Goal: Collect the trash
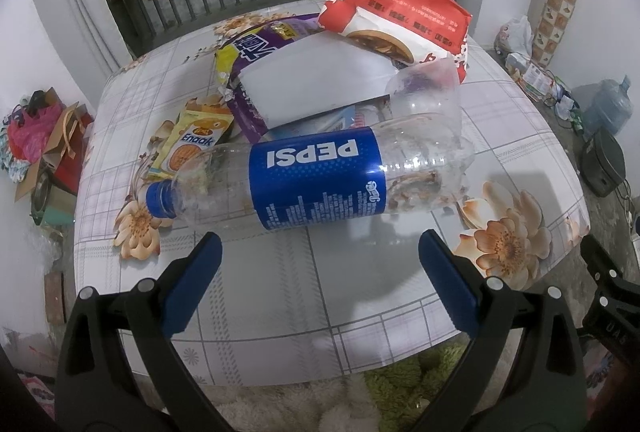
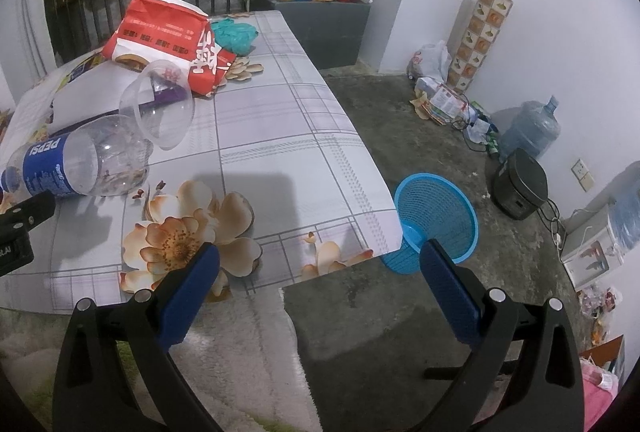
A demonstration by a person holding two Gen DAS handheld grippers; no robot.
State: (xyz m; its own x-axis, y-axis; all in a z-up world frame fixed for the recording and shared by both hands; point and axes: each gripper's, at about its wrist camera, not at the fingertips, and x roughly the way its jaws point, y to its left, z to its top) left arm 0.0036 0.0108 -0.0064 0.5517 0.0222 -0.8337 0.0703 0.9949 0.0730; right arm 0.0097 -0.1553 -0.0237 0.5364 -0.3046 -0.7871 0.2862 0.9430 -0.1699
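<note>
The left gripper (image 1: 320,284) hangs just near of the bottle (image 1: 316,180), jaws wide apart and empty. The bottle lies on its side on the counter (image 1: 360,296), its blue cap (image 1: 160,198) pointing left. Behind it a clear cup (image 1: 430,92) lies tipped over, touching the bottle's base. Farther back sit a white box (image 1: 316,80), a purple wrapper (image 1: 256,44), a yellow snack pack (image 1: 196,144) and a red bag (image 1: 400,16). The right gripper (image 2: 320,274) hovers over the counter's near right corner, jaws apart, holding nothing. A blue basket (image 2: 436,220) stands on the floor (image 2: 420,136) just right of that corner.
</note>
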